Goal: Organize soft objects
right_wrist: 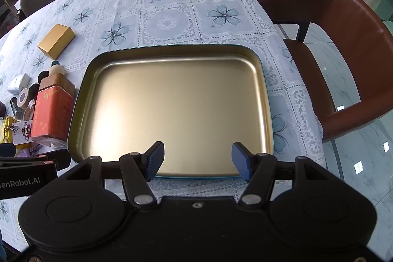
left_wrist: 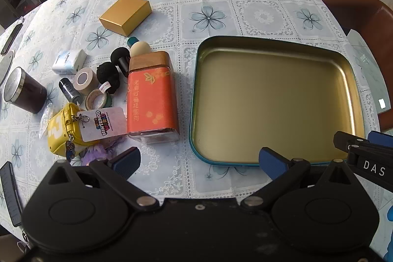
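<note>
A teal tin tray [left_wrist: 353, 80] with a bare gold inside lies on the table's right; it also shows in the right wrist view [right_wrist: 266, 95]. Left of it lie a yellow pouch [left_wrist: 59, 134] with a Nintendo tag, a black plush toy [left_wrist: 109, 75], a black foam ring [left_wrist: 119, 54], a beige egg-shaped sponge [left_wrist: 140, 48] and a purple soft thing [left_wrist: 95, 154]. My left gripper [left_wrist: 199, 163] is open and empty, above the table between pouch and tray. My right gripper [right_wrist: 197, 160] is open and empty over the tray's near edge.
An orange tea tin [left_wrist: 151, 100] lies beside the tray. A gold box [left_wrist: 125, 15], white box [left_wrist: 68, 62], tape rolls [left_wrist: 84, 80], battery [left_wrist: 70, 90] and dark jar [left_wrist: 24, 92] crowd the left. Phones lie at the left edge. A brown chair [right_wrist: 343, 46] stands right.
</note>
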### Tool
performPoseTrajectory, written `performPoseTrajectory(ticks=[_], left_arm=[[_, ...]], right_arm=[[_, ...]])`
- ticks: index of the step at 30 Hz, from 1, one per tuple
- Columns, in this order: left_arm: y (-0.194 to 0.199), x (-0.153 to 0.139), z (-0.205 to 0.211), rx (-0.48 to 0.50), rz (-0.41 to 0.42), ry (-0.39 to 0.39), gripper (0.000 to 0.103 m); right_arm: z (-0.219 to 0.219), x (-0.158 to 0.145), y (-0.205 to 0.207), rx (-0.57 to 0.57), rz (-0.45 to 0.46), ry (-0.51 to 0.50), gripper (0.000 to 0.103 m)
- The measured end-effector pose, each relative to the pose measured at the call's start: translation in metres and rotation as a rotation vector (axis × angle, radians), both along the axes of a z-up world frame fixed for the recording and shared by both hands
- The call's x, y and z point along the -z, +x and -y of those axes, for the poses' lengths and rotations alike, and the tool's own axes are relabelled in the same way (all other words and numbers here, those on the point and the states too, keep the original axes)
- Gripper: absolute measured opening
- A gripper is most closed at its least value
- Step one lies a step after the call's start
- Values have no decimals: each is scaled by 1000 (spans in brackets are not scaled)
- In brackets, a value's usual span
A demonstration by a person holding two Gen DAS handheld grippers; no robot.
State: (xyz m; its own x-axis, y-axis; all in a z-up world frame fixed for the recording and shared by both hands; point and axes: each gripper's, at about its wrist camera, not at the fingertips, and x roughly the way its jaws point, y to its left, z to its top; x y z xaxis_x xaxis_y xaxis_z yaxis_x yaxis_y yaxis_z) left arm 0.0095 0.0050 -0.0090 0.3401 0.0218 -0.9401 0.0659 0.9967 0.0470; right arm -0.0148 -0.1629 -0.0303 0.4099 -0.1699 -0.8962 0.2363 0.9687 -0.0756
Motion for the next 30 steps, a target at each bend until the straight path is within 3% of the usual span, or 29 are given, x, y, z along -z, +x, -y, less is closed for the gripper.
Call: performPoseTrajectory(ticks=[12,17,25,30], left_arm=[[4,2,-17,2,-4,-15,103],[0,-9,-44,-3,68,-34,103],[-20,-29,-150,-84,241,-47,103],[-38,-19,-241,-207,234,-66,103]], right_arm=[[-11,2,8,18,-12,-15,59],[-25,-3,9,18,15,3,59],[-90,-19,9,-39,190,16,59],[-144,-18,7,-57,268,29,59]])
